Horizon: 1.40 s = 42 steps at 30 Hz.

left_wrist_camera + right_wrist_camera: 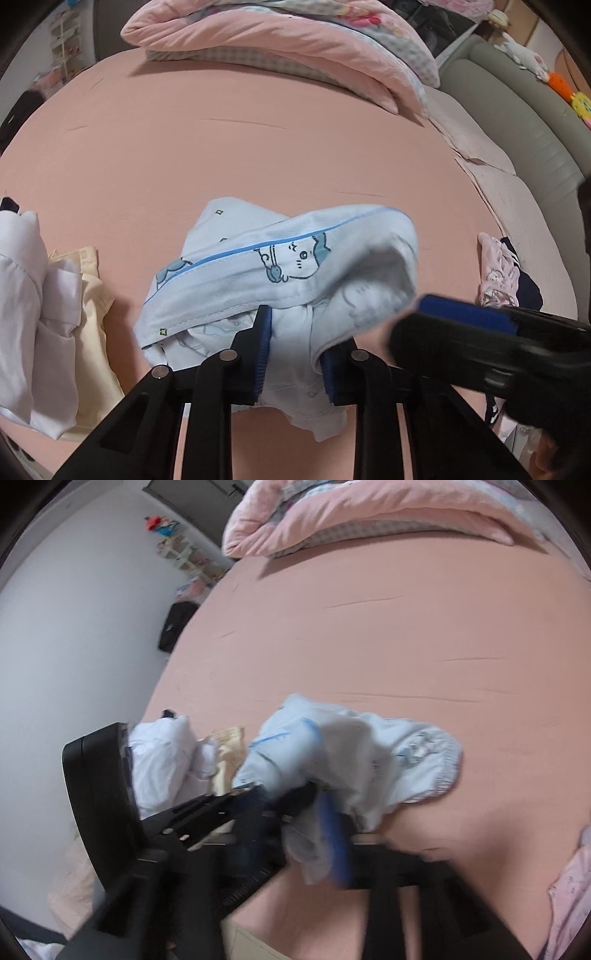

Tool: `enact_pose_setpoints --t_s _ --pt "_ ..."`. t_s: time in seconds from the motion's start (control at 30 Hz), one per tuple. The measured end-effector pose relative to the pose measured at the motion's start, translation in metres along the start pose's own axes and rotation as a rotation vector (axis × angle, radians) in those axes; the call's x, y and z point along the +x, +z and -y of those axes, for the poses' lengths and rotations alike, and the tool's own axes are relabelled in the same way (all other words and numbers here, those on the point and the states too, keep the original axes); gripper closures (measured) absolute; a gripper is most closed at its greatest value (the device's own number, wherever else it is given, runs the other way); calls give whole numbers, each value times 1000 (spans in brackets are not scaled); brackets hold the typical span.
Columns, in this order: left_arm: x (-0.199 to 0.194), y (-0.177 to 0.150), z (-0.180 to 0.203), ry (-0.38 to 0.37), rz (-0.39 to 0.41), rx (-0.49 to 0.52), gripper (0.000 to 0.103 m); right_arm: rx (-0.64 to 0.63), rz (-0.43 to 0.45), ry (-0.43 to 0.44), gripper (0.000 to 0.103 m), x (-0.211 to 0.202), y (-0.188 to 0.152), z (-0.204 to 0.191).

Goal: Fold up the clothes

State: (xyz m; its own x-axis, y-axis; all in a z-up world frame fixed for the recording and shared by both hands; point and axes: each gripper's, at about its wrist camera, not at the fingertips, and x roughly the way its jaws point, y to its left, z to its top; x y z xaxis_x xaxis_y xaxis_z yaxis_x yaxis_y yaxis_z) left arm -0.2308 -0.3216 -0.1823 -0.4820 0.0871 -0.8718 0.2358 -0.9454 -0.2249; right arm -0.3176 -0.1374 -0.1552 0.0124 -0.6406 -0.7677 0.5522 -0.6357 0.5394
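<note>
1. The left hand-held gripper (295,350) is clenched on a bunch of the pale blue garment (280,273), its blue pads (263,354) pressing the cloth from both sides.
2. That pale blue garment, printed with little cartoon animals and edged in darker blue piping, sits crumpled on the pink bed sheet (258,155), partly lifted at the near side where the cloth is pinched.
3. The right hand-held gripper (295,834) is right up against the garment; its picture is blurred, the jaws stand parted with cloth draped around one blue pad (336,842), and no squeeze on the fabric shows.
4. From the left camera, the right hand-held gripper comes in just to the right of the garment, one finger touching its edge.
5. Left of the garment lies a heap of white clothing (26,306) with a pale yellow piece (94,295) beside it, close but apart.
6. Right of the garment, near the bed's edge, sits a small pink printed item (496,273) beside something dark.
7. Well beyond the garment, a folded pink quilt (280,40) is stacked at the far end of the bed.
</note>
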Motion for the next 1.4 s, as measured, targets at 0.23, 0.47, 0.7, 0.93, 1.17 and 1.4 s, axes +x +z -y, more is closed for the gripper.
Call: enact_pose_setpoints --t_s 0.23,0.47,0.7,0.93,1.17,1.4 --pt "2 4 -8 6 -3 -22 82 173 58 -41 40 -18 1 61" --pt "2 2 -12 16 -14 -27 82 352 73 -74 40 1 -6 117" --pt "2 5 -19 45 -27 -32 82 434 52 -60 40 48 -8 135" --pt "1 4 -34 62 -36 -67 82 434 81 37 40 75 7 131" --pt "4 3 -33 70 -42 -80 82 440 105 66 61 83 9 125" --pt "1 6 -32 87 -30 -92 82 439 138 92 82 76 2 128"
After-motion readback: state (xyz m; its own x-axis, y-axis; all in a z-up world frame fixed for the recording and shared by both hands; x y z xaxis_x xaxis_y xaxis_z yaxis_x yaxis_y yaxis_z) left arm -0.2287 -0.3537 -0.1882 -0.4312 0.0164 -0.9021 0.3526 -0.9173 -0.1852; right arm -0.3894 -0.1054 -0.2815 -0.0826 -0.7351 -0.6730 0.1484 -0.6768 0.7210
